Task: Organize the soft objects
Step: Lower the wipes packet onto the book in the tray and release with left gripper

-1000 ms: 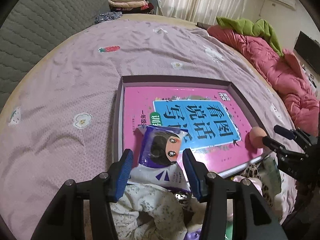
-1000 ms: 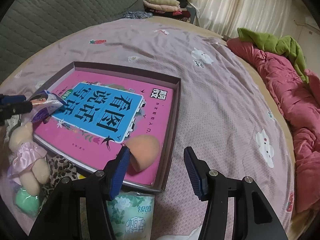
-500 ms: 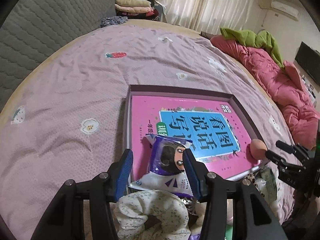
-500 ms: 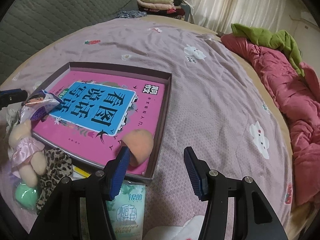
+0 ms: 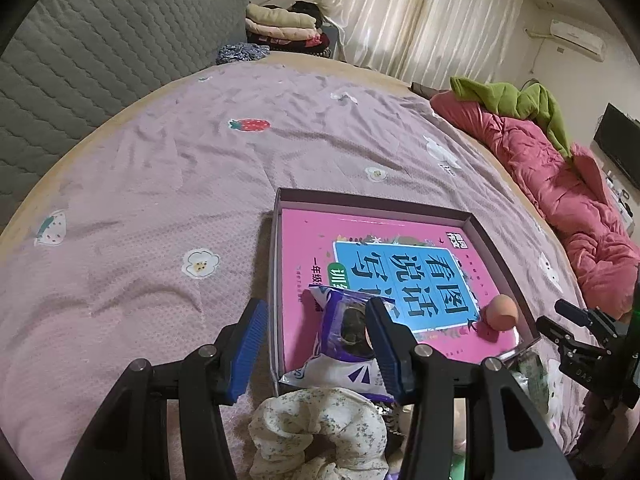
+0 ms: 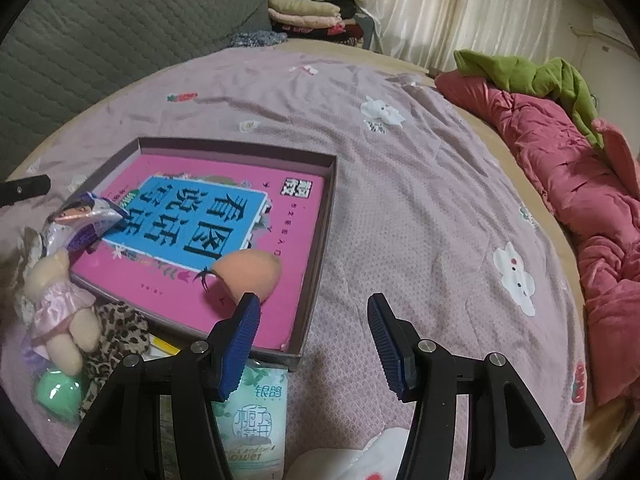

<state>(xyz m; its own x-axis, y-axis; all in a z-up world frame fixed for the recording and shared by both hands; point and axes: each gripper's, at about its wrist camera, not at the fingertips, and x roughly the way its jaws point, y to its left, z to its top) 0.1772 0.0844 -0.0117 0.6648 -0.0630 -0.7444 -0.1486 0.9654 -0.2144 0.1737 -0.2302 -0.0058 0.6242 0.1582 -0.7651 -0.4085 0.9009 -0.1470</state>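
A shallow box [image 5: 372, 202] with a pink and blue book [image 5: 400, 264] in it lies on the bed. A purple snack packet [image 5: 340, 320] with a cartoon face rests over the box's near left corner. My left gripper [image 5: 318, 340] is open just above it, and its right finger hides part of the packet. A peach sponge [image 6: 248, 270] sits in the box by the left finger of my right gripper [image 6: 314, 320], which is open and empty over the sheet. A white floral scrunchie [image 5: 320, 428] lies under the left gripper.
Left of the box's near side lie a small doll [image 6: 60, 300], a leopard scrunchie [image 6: 116, 332] and a green ball [image 6: 58, 392]. A tissue pack [image 6: 256, 412] lies under the right gripper. A pink quilt [image 6: 580, 184] runs along the right edge, a grey headboard [image 5: 100, 40] behind.
My left gripper has drawn back and to the left: the packet, once centred between its fingers, now sits by the right finger, and the white scrunchie has come into view. The right gripper hardly moved.
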